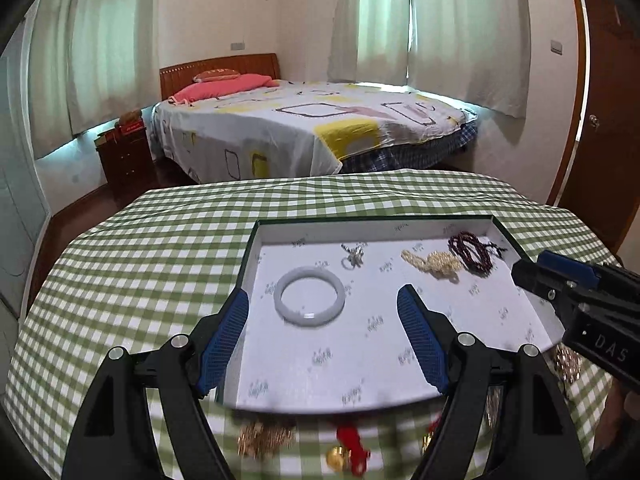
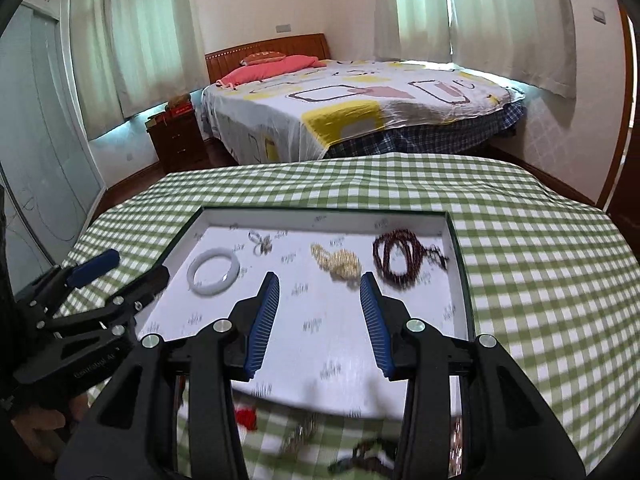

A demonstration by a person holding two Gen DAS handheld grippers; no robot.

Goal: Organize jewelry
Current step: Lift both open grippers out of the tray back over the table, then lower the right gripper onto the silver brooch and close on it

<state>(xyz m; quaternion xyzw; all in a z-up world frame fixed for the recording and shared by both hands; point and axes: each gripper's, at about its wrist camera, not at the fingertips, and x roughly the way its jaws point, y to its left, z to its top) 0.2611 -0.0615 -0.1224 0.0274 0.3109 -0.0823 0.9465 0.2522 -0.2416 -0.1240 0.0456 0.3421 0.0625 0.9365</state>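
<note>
The biggest thing here is the table with the green checked cloth [image 1: 160, 248], and on it lies the shallow box [image 1: 372, 226] with white printed lining and dark green rim, which serves as the container. Inside it, seen from the left wrist, the white bangle [image 1: 309, 295] lies flat at about 9 o'clock of the box floor; it looks stiff, smooth and probably slippery and breakable, so I would take it across the band of the ring, one finger inside and one outside, not around the whole circle. At 1 o'clock lies the dark red bead string [image 1: 474, 254] in loose coils, soft and light, easy to pinch at a bunch of coils, though it may trail. Just beside it, toward 12 o'clock, is the pale gold chain heap [image 1: 434, 264], limp and fine (it can slip through the pads if only one strand is caught). The small silver piece [image 1: 353, 257] at 11 o'clock is the smallest and is best pinched at its thick knot. Outside the box, at its near edge at 6 o'clock, more pieces wait on the cloth: a gold cluster [image 1: 264, 438] and a red piece with a gold ball [image 1: 352, 452], both blurred. The left gripper [image 1: 324, 300] hovers over the box with fingers spread wide and holding nothing; the right gripper [image 2: 319, 292] is likewise parted and empty.
</note>
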